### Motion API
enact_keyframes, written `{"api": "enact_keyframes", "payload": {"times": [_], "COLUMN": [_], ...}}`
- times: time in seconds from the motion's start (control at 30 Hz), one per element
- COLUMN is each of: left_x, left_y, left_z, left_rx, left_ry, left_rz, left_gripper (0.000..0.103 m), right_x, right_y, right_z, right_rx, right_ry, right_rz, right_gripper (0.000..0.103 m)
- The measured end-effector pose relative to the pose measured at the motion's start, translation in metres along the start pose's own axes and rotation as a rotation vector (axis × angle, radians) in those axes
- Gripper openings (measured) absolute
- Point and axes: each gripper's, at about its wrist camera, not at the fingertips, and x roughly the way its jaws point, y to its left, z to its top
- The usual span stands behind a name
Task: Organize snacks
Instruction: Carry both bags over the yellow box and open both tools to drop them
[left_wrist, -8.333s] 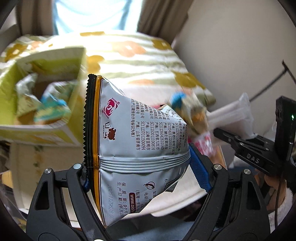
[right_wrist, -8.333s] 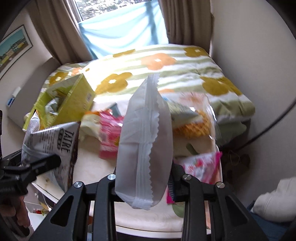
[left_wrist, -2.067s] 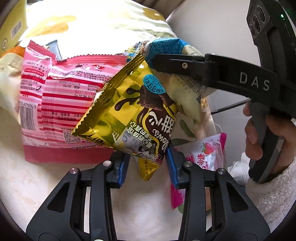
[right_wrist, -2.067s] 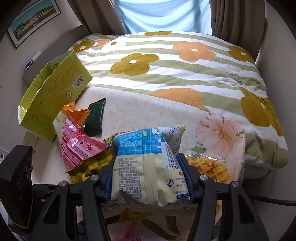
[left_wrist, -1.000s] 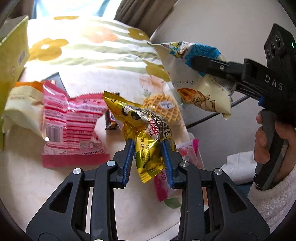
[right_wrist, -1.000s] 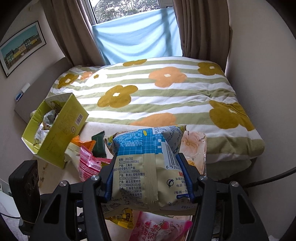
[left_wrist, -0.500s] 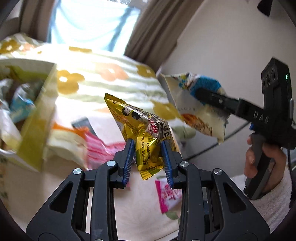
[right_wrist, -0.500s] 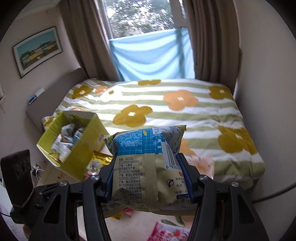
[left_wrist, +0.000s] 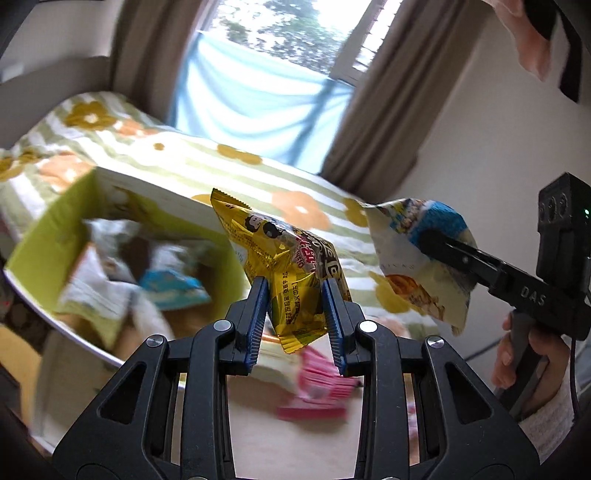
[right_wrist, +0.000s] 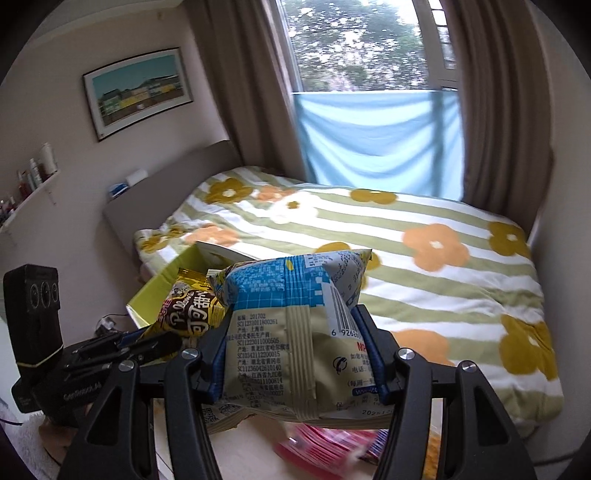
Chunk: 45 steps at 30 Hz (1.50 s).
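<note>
My left gripper (left_wrist: 296, 319) is shut on a yellow snack packet (left_wrist: 284, 258), held up in the air just right of an open yellow-green cardboard box (left_wrist: 48, 236) that holds several wrapped snacks. In the right wrist view the same yellow packet (right_wrist: 188, 314) shows at the left, with the box (right_wrist: 159, 288) behind it. My right gripper (right_wrist: 297, 354) is shut on a cream and blue snack bag (right_wrist: 295, 332). Seen from the left wrist, that bag (left_wrist: 417, 258) hangs at the right in the other gripper, with a hand (left_wrist: 532, 354) on its handle.
Pink snack packets (left_wrist: 317, 387) lie on the pale tabletop (left_wrist: 288, 443) below the grippers, the pink packets (right_wrist: 325, 446) also under the right gripper. A bed with a striped flower quilt (right_wrist: 424, 251) fills the background, below a curtained window (right_wrist: 369, 110).
Both grippers rose off the table with their snacks. The left one swung left toward the yellow-green box, whose open top has come into view; the table and pink packets dropped low.
</note>
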Motion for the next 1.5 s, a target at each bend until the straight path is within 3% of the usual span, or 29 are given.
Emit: {"api": "enact_keyframes", "payload": {"times": [0.23,0.5,0.73,0.97,1.0,1.07,1.1,1.13,1.23,1.37,1.5], "left_x": [0.007,0.037,0.062,0.077,0.079,0.084,0.083,0.082,0.083,0.082,0.071], "left_y": [0.078,0.149,0.184,0.202,0.204,0.206,0.205,0.206,0.207,0.209,0.204], "left_z": [0.030,0.062,0.082,0.083,0.082,0.077,0.075,0.073,0.069,0.065,0.062], "left_rx": [-0.031,-0.013,0.084,0.177,0.182,0.214,0.229,0.239,0.262,0.268,0.286], "left_ry": [0.040,0.142,0.236,0.329,0.351,0.388,0.386,0.379,0.405,0.445,0.430], "left_rz": [0.077,0.080,0.080,0.096,0.095,0.111,0.113,0.107,0.137,0.224,0.233], "left_gripper": [0.027,0.027,0.027,0.029,0.033,0.066,0.098,0.103,0.103,0.102,0.103], "right_x": [0.063,0.126,0.167,0.183,0.184,0.186,0.186,0.187,0.188,0.189,0.188], "right_y": [0.050,0.086,0.095,0.102,0.103,0.104,0.104,0.104,0.103,0.104,0.108], "right_z": [0.016,0.019,0.014,0.006,0.005,0.003,0.003,0.001,-0.001,-0.001,0.000], "right_rx": [-0.005,0.047,0.148,0.217,0.223,0.230,0.234,0.239,0.250,0.256,0.259], "right_ry": [0.046,0.111,0.151,0.184,0.191,0.205,0.209,0.214,0.225,0.233,0.232], "right_rz": [0.061,0.051,-0.010,-0.080,-0.088,-0.104,-0.109,-0.111,-0.113,-0.101,-0.097], "right_gripper": [0.055,0.055,0.055,0.055,0.055,0.055,0.055,0.055,0.055,0.055,0.056]}}
